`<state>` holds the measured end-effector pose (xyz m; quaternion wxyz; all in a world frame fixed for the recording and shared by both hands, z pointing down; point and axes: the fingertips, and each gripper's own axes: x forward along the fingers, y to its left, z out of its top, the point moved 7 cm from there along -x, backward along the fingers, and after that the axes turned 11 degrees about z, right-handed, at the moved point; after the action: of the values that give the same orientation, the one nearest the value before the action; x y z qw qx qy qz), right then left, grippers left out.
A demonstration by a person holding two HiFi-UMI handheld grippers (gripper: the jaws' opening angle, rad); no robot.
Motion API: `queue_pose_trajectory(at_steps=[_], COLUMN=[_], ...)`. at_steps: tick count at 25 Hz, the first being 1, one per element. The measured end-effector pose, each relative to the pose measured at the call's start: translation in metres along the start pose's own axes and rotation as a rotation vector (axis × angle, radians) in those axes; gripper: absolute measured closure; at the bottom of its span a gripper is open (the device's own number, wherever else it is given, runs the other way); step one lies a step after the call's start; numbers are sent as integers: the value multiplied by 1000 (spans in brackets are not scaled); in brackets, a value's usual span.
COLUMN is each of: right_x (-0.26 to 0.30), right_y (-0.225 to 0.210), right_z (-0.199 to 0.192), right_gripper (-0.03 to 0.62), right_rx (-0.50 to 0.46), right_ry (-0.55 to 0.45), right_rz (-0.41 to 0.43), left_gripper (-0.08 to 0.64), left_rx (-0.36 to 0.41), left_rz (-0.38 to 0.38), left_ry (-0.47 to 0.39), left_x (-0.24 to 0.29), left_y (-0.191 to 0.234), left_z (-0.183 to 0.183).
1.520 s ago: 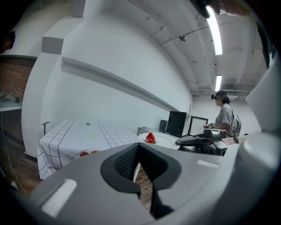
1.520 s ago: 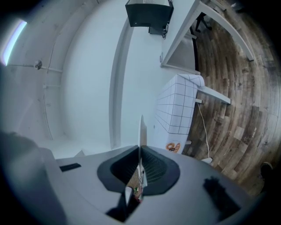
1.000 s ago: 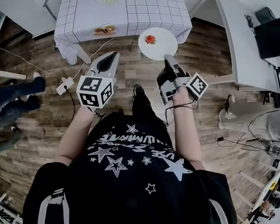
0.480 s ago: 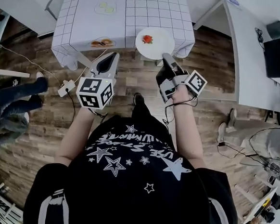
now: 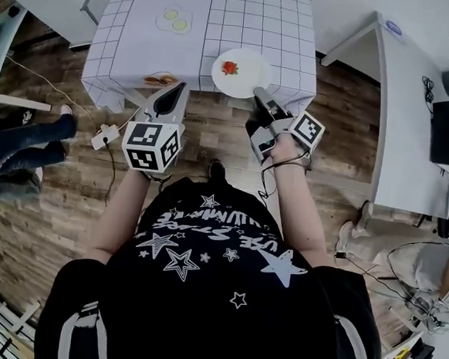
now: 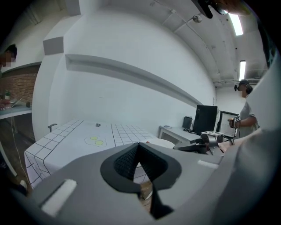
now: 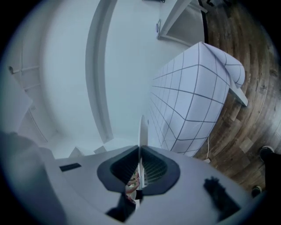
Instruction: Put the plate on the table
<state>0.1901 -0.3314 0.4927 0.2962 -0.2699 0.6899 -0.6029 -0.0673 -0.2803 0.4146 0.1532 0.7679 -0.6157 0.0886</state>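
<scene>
A round white plate (image 5: pixel 241 73) with a red piece of food (image 5: pixel 230 68) on it hangs over the near edge of the table (image 5: pixel 245 14), which wears a white cloth with a dark grid. My right gripper (image 5: pixel 260 94) is shut on the plate's near rim; in the right gripper view the plate (image 7: pixel 142 132) shows edge-on between the jaws. My left gripper (image 5: pixel 173 94) is shut and holds nothing, just short of the table's near edge. In the left gripper view the plate (image 6: pixel 161 143) lies to the right.
On the cloth sit a small plate with brownish food (image 5: pixel 161 78) near the front left and a plate with two green slices (image 5: pixel 175 19) farther back. A white desk (image 5: pixel 406 88) stands at the right. A person's legs (image 5: pixel 26 148) are at the left, and a power strip (image 5: pixel 104 136) lies on the wooden floor.
The table has come nearer. My right gripper has carried the plate forward from in front of the table to above its near edge. The left gripper has moved forward alongside.
</scene>
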Motion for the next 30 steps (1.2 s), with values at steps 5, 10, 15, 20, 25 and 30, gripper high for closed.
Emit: queue_pose_trajectory(at_steps=[5, 10, 15, 20, 25, 30], right_x=[19, 37, 48, 54, 57, 61], right_y=[-16, -27, -43, -56, -68, -74], right_z=[12, 17, 17, 18, 19, 15], right_gripper=[569, 568, 568, 568, 568, 569], right_rx=[22, 29, 37, 35, 40, 57], right_ry=[43, 86, 86, 61, 16, -18], right_rz=[-1, -8, -45, -81, -117, -107], left_gripper=[551, 551, 551, 551, 551, 552], left_rx=[-23, -39, -42, -31, -29, -2], left_rz=[84, 118, 119, 71, 12, -43], left_ry=[4, -8, 4, 7, 29, 55], left_x=[13, 18, 25, 44, 67, 83], left_y=[5, 4, 17, 28, 36, 36], left_z=[-5, -3, -2, 5, 7, 5])
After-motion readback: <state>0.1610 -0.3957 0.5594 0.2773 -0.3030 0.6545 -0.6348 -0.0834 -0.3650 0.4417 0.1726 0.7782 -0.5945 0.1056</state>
